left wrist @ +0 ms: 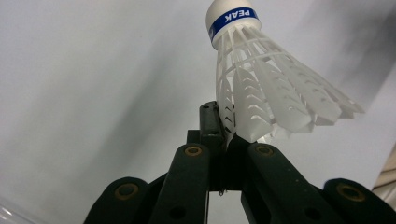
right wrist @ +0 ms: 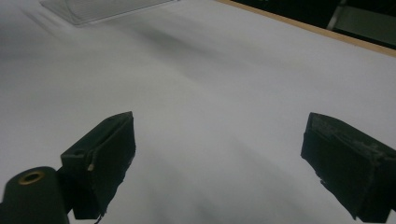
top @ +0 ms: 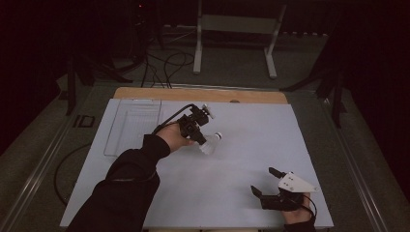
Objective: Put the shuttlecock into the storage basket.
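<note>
A white plastic shuttlecock [top: 211,143] with a blue band round its cork hangs above the middle of the white table. My left gripper [top: 199,140] is shut on the edge of its skirt. In the left gripper view the shuttlecock [left wrist: 261,88] stands up from the closed jaws, cork end away from the camera, and my left gripper [left wrist: 226,133] pinches the lower rim of the skirt. My right gripper [top: 265,181] rests near the table's front right edge, held by a hand, jaws wide apart. In its own view my right gripper [right wrist: 219,158] is open over bare table.
A clear plastic tray [top: 133,123] lies at the back left of the white table top [top: 251,140]; its corner [right wrist: 93,9] also appears in the right gripper view. A wooden strip [top: 198,94] borders the far edge. A metal stand and cables sit on the floor beyond.
</note>
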### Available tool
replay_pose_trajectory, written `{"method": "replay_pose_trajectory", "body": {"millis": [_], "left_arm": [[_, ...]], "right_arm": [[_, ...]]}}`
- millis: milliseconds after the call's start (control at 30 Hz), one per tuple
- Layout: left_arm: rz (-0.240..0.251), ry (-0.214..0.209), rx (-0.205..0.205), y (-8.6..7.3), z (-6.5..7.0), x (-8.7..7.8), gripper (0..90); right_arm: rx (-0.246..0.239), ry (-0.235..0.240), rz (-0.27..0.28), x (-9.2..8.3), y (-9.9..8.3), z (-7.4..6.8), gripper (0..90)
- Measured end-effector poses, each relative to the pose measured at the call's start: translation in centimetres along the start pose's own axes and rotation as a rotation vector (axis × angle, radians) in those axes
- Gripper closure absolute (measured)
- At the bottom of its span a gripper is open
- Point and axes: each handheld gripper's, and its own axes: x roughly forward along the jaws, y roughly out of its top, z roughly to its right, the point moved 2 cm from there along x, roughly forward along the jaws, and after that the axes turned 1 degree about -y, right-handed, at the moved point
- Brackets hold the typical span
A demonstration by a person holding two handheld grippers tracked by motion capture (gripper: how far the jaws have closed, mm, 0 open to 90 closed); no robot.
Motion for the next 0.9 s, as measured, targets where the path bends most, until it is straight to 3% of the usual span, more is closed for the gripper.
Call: {"method": "replay_pose_trajectory", "body": {"millis": [633,900], "left_arm": [[0.037,0.027,-0.036,-1.7,-1.6,-2.8,90.0],[0.048,0.042,-0.075,-3.1,-2.9,-3.6,90.0]], "right_arm": [[-0.002,-0.001,-0.006,0.0,0.0,0.0,10.1],[0.000,-0.001,-0.010,0.1,0.0,0.0,10.1]]}}
